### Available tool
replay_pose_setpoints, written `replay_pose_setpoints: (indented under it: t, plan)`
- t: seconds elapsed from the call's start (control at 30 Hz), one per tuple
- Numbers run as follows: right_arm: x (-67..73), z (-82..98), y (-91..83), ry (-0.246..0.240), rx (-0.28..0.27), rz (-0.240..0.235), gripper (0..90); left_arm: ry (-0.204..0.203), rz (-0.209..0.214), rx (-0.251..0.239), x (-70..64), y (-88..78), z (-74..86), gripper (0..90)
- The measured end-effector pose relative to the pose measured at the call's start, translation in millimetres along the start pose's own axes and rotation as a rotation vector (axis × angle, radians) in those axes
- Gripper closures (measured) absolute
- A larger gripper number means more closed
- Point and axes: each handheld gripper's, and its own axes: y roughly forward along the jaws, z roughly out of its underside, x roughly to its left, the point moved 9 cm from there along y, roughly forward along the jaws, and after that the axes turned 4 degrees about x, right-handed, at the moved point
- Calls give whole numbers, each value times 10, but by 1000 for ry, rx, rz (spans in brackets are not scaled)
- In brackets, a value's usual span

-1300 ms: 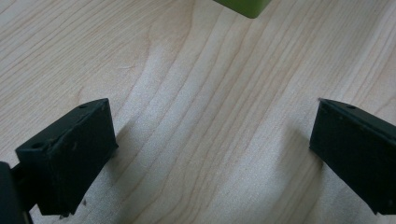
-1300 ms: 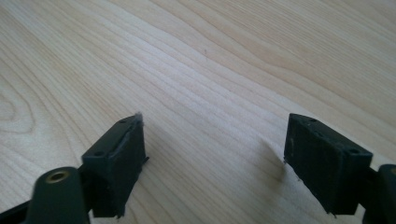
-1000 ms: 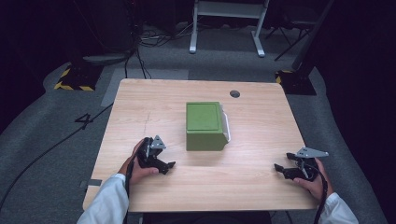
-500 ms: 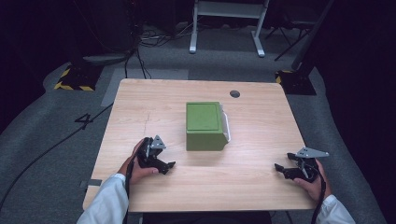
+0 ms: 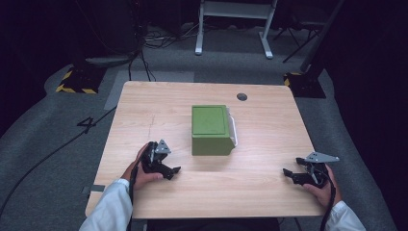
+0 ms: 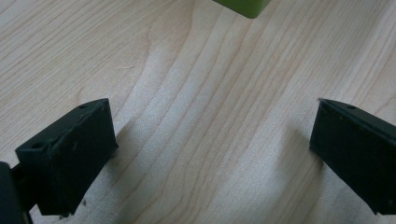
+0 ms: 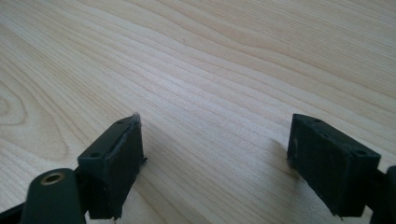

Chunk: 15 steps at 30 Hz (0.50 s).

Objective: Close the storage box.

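While both grippers rest low on the near part of the worktop (image 5: 144, 110), no contact with the green box (image 5: 210, 129) has yet been made, so the work is judged to be at its very start. At the left, the left gripper (image 5: 168, 169) sits in the person's left hand (image 5: 139, 168), with a white sleeve (image 5: 108, 207) entering from the bottom edge; its jaws point toward the right and stand wide apart with nothing between them. The left gripper view confirms this: bare wood grain lies between the two black jaws, and a corner of the green box (image 6: 243, 6) shows at the top edge, ahead of the jaws and clear of them. At the centre, the green box stands closed on the worktop, with a pale, whitish part (image 5: 233, 129) along its right side; what that part is cannot be told. A small dark round grommet (image 5: 242, 96) is set in the worktop beyond the box. At the right, the right gripper (image 5: 291, 174) is held in the right hand (image 5: 323, 185) near the right front corner, well apart from the box; its jaws are likewise spread wide and hold nothing, as the right gripper view shows. Everything remains to be done: approach, grasp and whatever handling of the box follows.
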Motion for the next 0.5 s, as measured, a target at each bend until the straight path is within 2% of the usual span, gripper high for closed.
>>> replay_pose_setpoints:
  t: [0.5]
  plan:
    - [2,5,-6,0,-1,0,183,2,4,3,0,2,-2,2]
